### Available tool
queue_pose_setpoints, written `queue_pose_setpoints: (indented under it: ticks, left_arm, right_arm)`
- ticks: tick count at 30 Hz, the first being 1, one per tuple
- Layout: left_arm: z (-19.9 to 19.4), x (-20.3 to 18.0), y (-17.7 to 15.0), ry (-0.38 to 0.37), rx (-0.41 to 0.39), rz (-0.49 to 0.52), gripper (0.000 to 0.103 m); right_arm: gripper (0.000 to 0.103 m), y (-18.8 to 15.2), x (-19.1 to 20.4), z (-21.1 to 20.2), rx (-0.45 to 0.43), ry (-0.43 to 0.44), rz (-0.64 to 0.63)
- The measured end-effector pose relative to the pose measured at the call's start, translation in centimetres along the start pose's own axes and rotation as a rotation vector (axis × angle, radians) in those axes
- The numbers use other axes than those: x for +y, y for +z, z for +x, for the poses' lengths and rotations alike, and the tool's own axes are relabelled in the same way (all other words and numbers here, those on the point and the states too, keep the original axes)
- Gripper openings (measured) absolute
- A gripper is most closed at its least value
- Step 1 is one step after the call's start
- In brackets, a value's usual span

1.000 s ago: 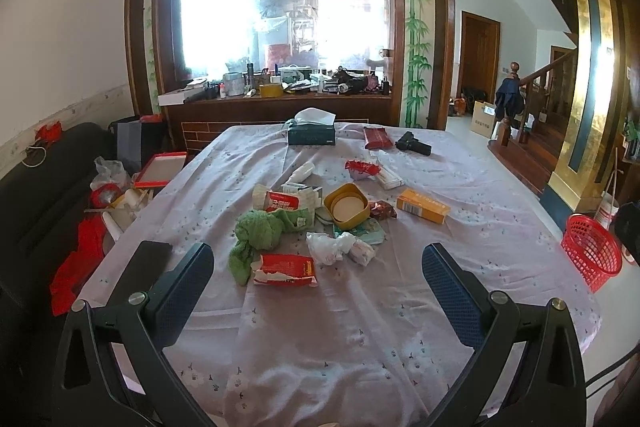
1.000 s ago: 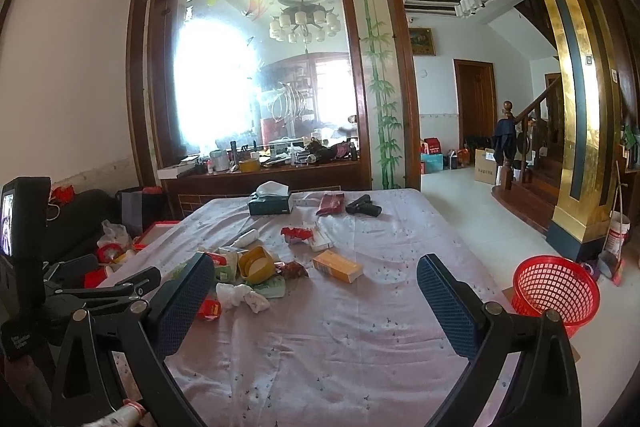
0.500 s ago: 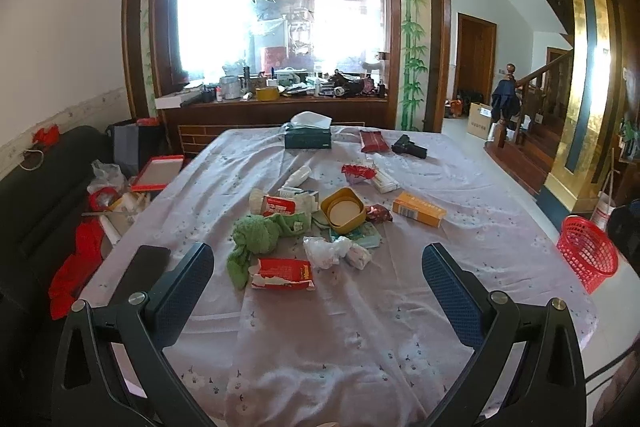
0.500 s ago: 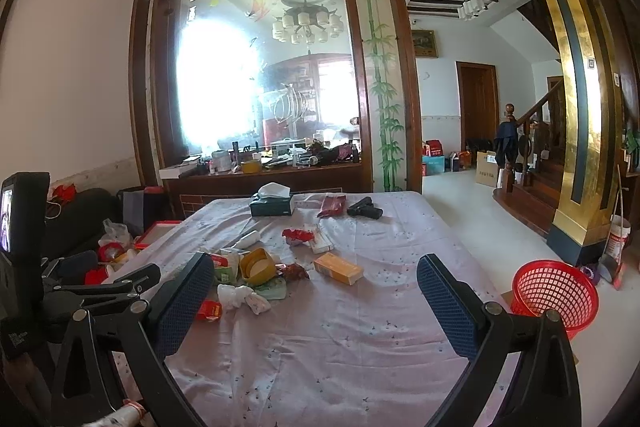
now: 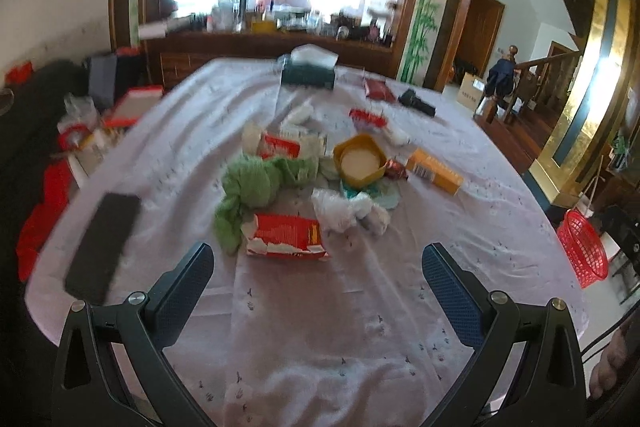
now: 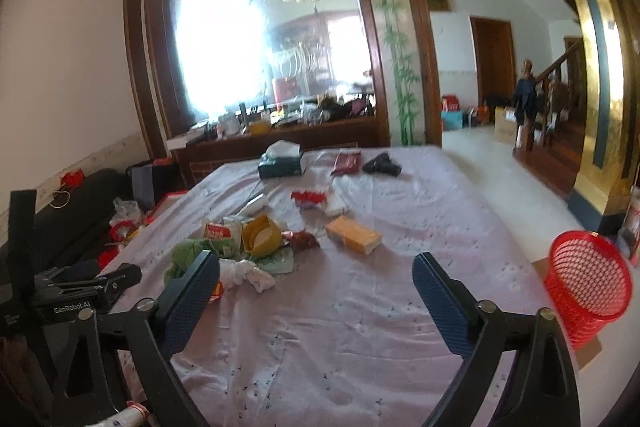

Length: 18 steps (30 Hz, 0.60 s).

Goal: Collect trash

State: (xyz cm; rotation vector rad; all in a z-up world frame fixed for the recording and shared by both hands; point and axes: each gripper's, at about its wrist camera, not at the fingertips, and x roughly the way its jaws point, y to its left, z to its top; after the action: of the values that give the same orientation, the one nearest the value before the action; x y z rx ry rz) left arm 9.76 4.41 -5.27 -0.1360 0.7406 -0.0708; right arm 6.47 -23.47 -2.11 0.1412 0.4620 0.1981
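Note:
A heap of trash lies mid-table on the lilac cloth (image 5: pixel 320 327). It includes a torn red box (image 5: pixel 286 239), a green cloth (image 5: pixel 256 183), crumpled white tissue (image 5: pixel 344 211), a yellow tub (image 5: pixel 360 161) and an orange box (image 5: pixel 434 173). My left gripper (image 5: pixel 316 259) hangs open just short of the red box, nothing between its fingers. My right gripper (image 6: pixel 316 263) is further right over bare cloth. Its jaws are closing slightly but stand wide with nothing between them. The orange box (image 6: pixel 352 235) and tissue (image 6: pixel 248 273) lie ahead of it.
A red mesh basket (image 6: pixel 586 283) stands on the floor off the table's right edge. A green tissue box (image 5: pixel 308 71), a dark red packet (image 5: pixel 378 89) and a black object (image 5: pixel 416 103) sit at the far end. A black slab (image 5: pixel 104 243) lies near the left edge beside a dark sofa.
Both grippers have moved forward and tipped down toward the table, so the trash looks larger and closer. The right jaws have narrowed a little.

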Motion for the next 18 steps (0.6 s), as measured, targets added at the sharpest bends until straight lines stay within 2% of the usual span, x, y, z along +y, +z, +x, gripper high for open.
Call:
queue_pose_setpoints:
  ticks: [4,11,18]
  left_arm:
    - [3.0,1.3,0.4,0.000,0.043,-0.040,0.103]
    - [7.6,3.0,0.9,-0.013,0.133,-0.087,0.103]
    - [11.7,4.8,0.0,-0.090,0.265,-0.198,0.103]
  right_arm:
    - [0.094,0.1,0.1,2.9,0.051,0.039,-0.005]
    - [0.087,-0.2,1.0,9.4,0.172,0.177,0.021]
    - [0.079,-1.3,2.9,17.6,0.288,0.275,0.053]
